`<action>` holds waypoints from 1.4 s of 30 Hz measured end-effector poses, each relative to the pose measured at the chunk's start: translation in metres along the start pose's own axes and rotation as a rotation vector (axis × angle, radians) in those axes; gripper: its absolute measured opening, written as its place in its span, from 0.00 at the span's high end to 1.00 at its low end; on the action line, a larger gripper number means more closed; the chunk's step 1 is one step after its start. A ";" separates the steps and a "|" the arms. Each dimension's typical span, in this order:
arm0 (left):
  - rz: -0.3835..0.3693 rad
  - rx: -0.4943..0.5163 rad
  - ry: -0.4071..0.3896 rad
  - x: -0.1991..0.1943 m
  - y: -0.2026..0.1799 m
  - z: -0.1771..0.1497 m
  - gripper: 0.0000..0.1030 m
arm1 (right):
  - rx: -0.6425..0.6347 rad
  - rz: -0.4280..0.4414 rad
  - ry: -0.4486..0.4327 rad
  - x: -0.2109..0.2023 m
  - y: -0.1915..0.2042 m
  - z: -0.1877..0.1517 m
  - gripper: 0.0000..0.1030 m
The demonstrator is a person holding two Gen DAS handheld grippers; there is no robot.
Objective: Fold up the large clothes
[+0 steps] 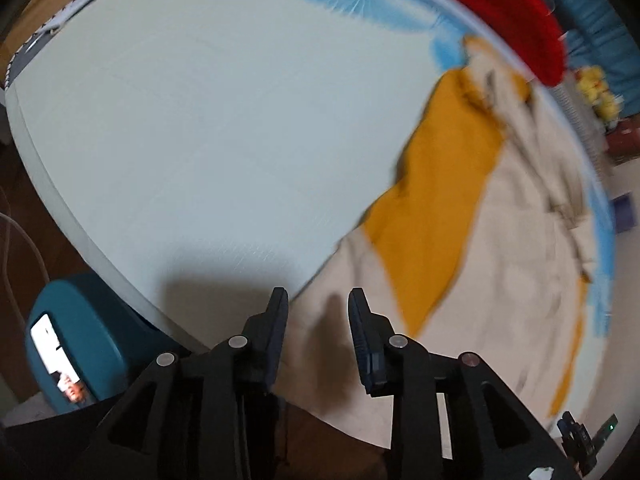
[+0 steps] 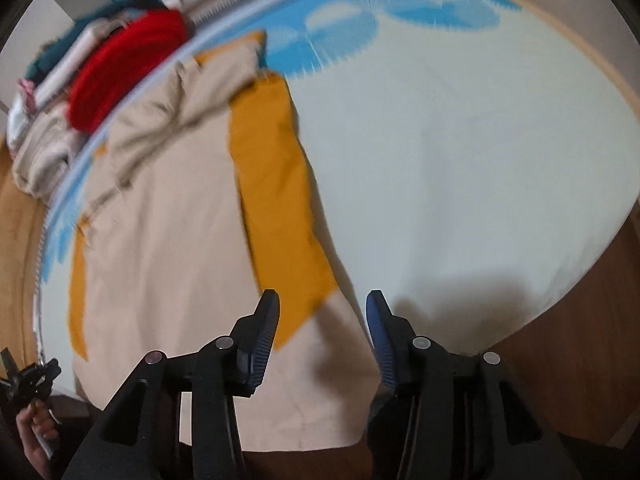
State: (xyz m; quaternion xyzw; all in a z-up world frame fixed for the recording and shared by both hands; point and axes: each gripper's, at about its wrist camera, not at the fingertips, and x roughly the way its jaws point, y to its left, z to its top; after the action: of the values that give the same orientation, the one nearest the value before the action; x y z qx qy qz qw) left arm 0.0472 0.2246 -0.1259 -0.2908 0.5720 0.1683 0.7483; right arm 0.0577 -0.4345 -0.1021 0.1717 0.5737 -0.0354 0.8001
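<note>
Beige and mustard garment (image 2: 168, 216) lies spread flat on bed (image 2: 460, 140), hem hanging over near edge, collar end bunched at far side by red cloth pile (image 2: 120, 76).

Left hand-held gripper (image 1: 318, 300) hovers above near hem, jaws apart, holding nothing. Right hand-held gripper (image 2: 322, 304) likewise wide open, empty, over mustard panel's lower tip.

Fabric looks soft, light, limp; likely sags and wrinkles when lifted. Best hold: hem corners, pinched together through both layers.

Left claw (image 1: 318, 300) & right claw (image 2: 322, 304) black w/ ribbed pads, silver pivot screws
</note>
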 end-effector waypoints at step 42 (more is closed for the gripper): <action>0.158 0.288 0.064 0.022 -0.041 -0.017 0.99 | -0.042 -0.107 0.075 0.024 0.011 -0.020 0.95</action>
State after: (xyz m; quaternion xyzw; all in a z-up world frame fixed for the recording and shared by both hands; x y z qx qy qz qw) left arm 0.0646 0.1805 -0.1401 -0.1397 0.6349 0.1336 0.7480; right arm 0.0504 -0.4145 -0.1276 0.1252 0.6123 -0.0596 0.7783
